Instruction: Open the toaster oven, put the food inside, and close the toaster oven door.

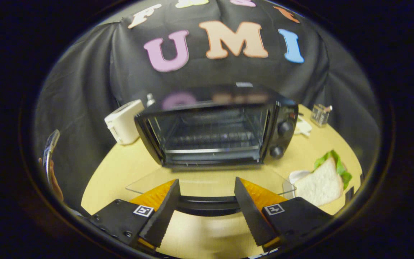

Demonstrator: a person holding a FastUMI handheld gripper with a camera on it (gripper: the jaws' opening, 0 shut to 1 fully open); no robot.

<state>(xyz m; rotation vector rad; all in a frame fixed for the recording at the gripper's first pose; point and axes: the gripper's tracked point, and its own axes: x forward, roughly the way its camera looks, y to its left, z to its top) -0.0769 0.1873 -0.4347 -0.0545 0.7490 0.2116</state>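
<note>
Now hovering with gripper [205,190] fingers spread wide around the handle [207,203] of the toaster oven [214,126] door [207,180], gripping nothing, risking clipping the glass while swinging toward the sandwich [322,183] at the table [120,169]'s right edge.

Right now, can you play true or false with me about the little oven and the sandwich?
1. The toaster oven door is open. True.
2. The sandwich is inside the oven. False: it lies on the table, beside the oven.
3. The gripper is open. True: its fingers stand apart at the door's handle.
4. The oven's knobs are on the white appliance's side. False: they are on the sandwich's side.
</note>
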